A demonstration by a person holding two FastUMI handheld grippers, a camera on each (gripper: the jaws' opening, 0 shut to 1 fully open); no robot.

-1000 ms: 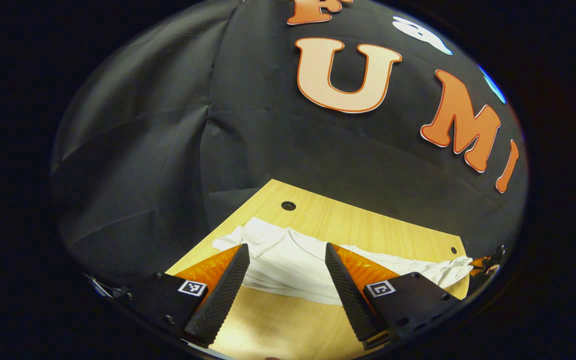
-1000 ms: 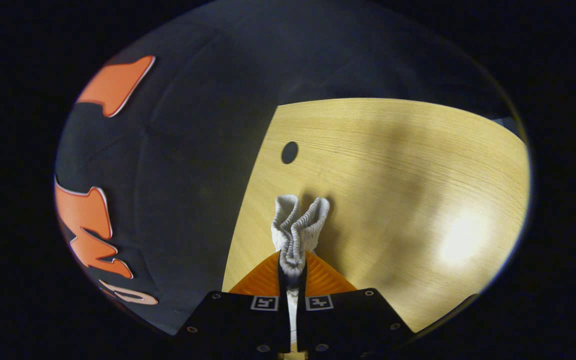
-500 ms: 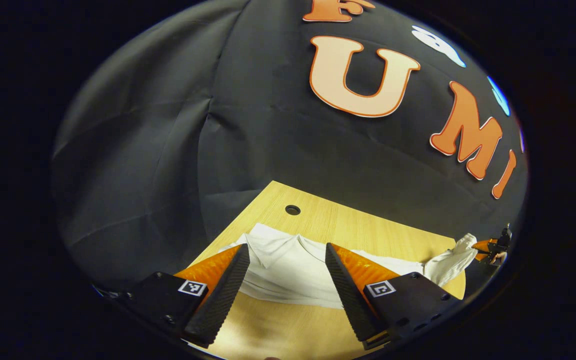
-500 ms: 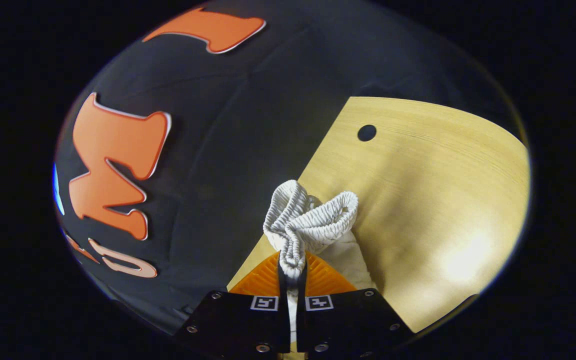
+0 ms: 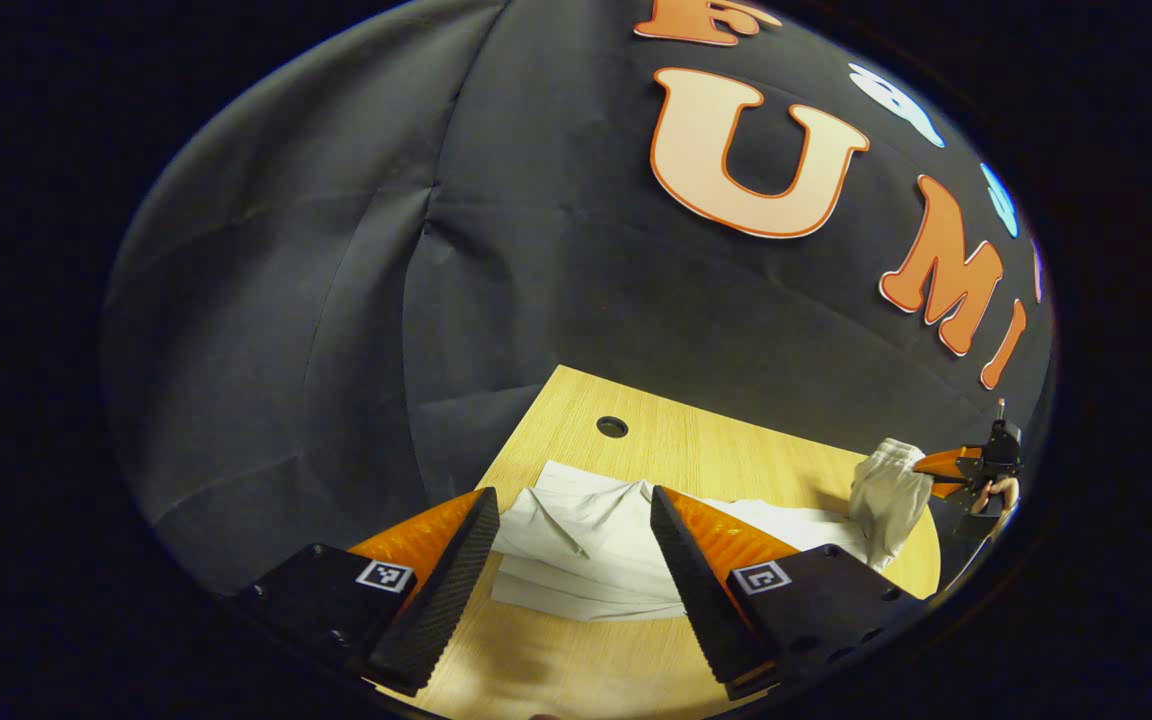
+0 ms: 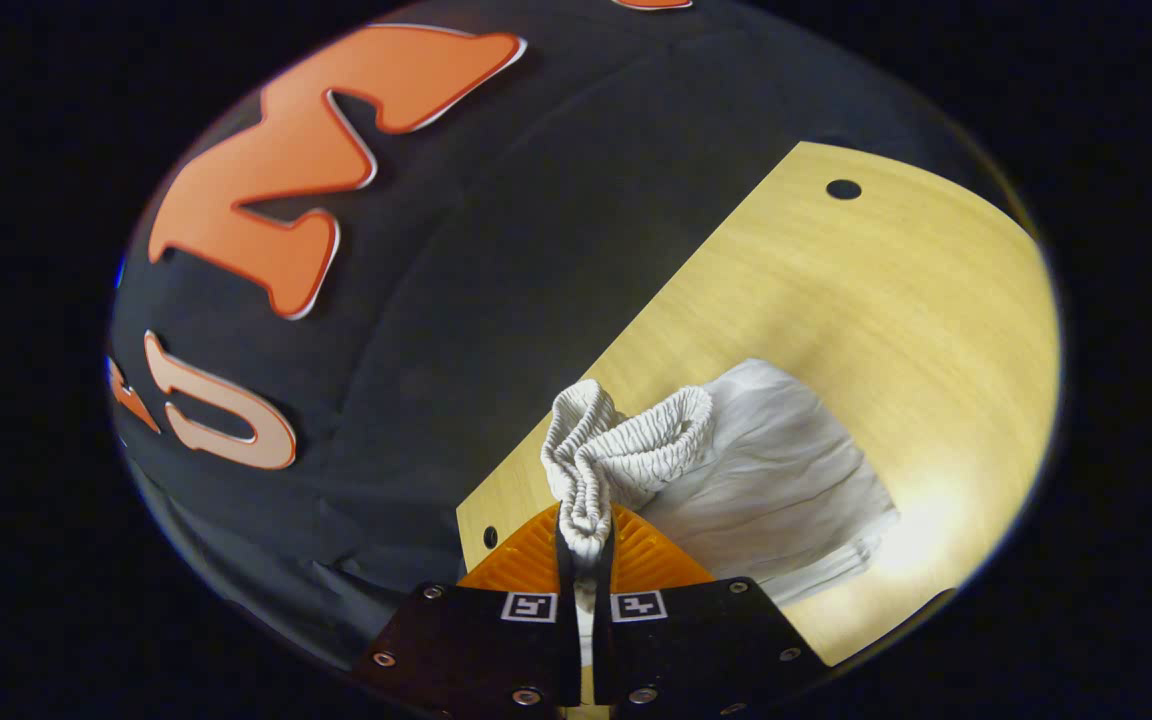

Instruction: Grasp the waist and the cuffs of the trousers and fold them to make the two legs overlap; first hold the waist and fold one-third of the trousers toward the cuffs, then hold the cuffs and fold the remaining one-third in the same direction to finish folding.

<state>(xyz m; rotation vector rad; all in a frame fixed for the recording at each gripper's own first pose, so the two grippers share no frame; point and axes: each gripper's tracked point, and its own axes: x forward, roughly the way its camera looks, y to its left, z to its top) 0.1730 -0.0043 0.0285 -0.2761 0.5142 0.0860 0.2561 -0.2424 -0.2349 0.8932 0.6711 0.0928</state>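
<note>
Trousers (image 5: 596, 545): white, lying on my desk (image 5: 696, 450), one ribbed end raised off it since a second ago. Right gripper (image 6: 585, 535): jaws clamped on that ribbed band (image 6: 626, 455), cloth trailing below. Left gripper (image 5: 571, 560): jaws wide apart, holding nothing, poised over the flat end. I judge a fold is starting.

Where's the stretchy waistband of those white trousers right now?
The waistband is pinched in the right gripper and lifted above the wooden table; in the left gripper view it hangs at the far right, past the table's edge.
</note>
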